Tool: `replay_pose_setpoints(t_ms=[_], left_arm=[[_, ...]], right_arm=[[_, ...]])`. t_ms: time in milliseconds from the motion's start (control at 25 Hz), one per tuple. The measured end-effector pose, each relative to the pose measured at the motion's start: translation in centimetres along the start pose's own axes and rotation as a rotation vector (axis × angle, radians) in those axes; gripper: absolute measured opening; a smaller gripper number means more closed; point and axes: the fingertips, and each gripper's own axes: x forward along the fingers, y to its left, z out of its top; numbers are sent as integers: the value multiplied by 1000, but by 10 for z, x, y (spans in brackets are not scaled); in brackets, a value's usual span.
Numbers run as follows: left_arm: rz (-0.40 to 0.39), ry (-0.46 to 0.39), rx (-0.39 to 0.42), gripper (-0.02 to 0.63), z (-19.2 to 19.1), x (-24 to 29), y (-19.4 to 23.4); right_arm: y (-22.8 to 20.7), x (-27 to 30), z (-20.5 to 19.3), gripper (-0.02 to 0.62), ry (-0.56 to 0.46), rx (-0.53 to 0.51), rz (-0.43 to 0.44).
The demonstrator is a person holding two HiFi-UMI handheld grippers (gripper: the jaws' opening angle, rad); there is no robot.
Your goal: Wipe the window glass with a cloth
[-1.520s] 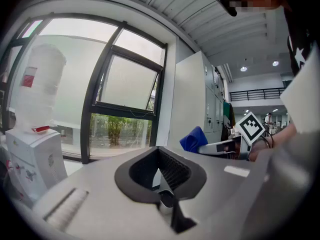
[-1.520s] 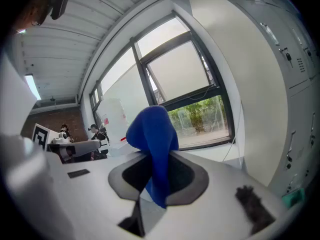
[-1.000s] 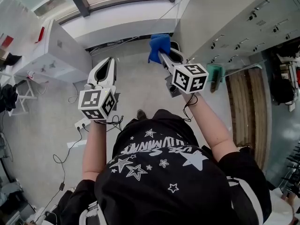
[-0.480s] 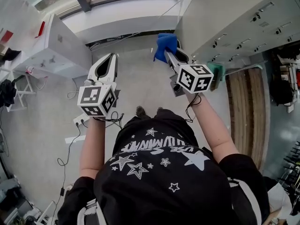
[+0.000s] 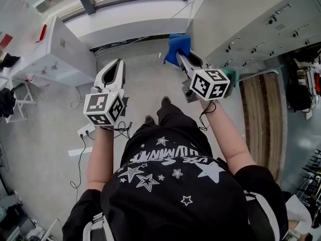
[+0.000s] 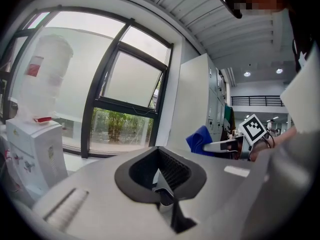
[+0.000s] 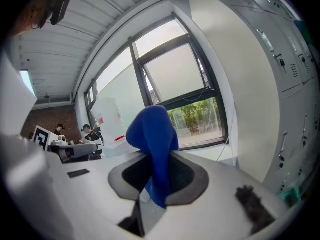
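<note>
1 cloth [image 7: 152, 134] juts lengthwise from right claw [image 5: 181, 58] toward window [image 7: 195, 89].

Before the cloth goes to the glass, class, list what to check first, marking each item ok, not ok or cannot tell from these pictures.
1. Blue cloth clamped in the right hand-held gripper: ok.
2. Left hand-held gripper shut with nothing in it: ok.
3. Cloth within touch of the window glass: not ok, it hangs short of the sill.
4. Bare floor ahead between the white unit and the lockers: ok.
5. Cloth damp enough to wipe: cannot tell.
</note>
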Motion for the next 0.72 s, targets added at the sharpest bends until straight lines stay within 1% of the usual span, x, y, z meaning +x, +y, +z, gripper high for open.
replay_pose_setpoints(t_ms=[160, 440, 600, 720], left_arm=[[11, 8, 0, 8, 1, 5, 7], [86, 2, 30, 9, 14, 21, 39], [123, -5, 36, 8, 27, 43, 66], [142, -4, 29, 9, 33, 68, 82]], right_arm=[[-10, 10, -3, 74, 15, 16, -4], [-24, 59, 9, 74, 23, 12, 24], [-35, 97, 25, 74, 11, 13, 48], [-48, 125, 33, 74, 21, 23, 65]])
